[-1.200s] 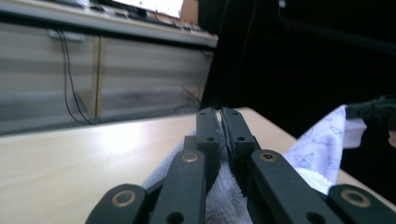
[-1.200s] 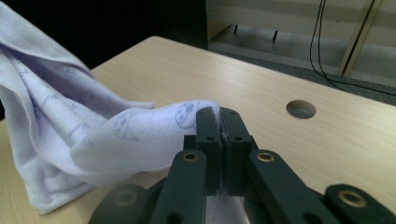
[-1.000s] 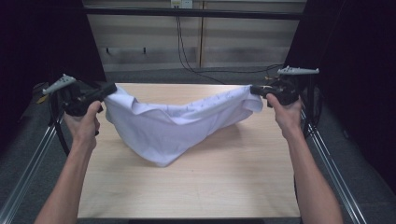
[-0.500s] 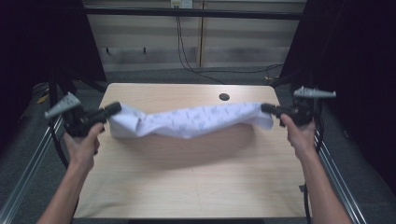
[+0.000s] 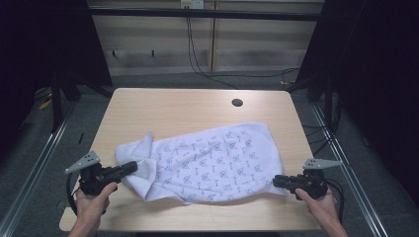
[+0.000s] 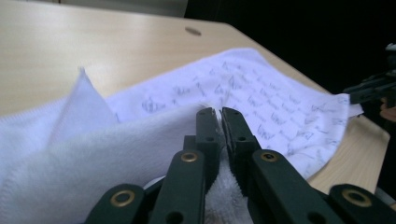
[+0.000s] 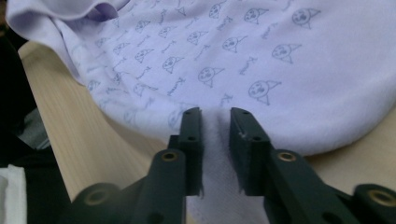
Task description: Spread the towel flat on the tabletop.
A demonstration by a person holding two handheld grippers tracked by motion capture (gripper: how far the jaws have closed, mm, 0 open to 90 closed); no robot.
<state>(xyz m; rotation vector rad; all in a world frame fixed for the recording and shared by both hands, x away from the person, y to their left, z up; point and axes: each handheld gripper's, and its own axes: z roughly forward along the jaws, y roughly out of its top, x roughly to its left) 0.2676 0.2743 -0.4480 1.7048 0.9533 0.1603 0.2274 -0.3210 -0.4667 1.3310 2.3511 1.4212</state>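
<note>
White terry towel with a grey printed pattern (image 5: 207, 160), stretched in the air half a second ago, now lies on the pale wooden table (image 5: 173, 106). Left gripper (image 5: 129, 168) clenches its near-left corner; right gripper (image 5: 276, 181) pinches the near-right edge, close to the table's near edge. Far side offers open room.

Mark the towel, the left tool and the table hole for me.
towel (image 5: 217, 158), high view, printed middle.
left tool (image 5: 132, 167), high view, jaw tips at the towel's edge.
hole (image 5: 237, 102), high view, its centre.

A white towel (image 5: 207, 160) printed with small grey figures lies spread and rumpled across the table's lower centre, left corner folded over.
</note>
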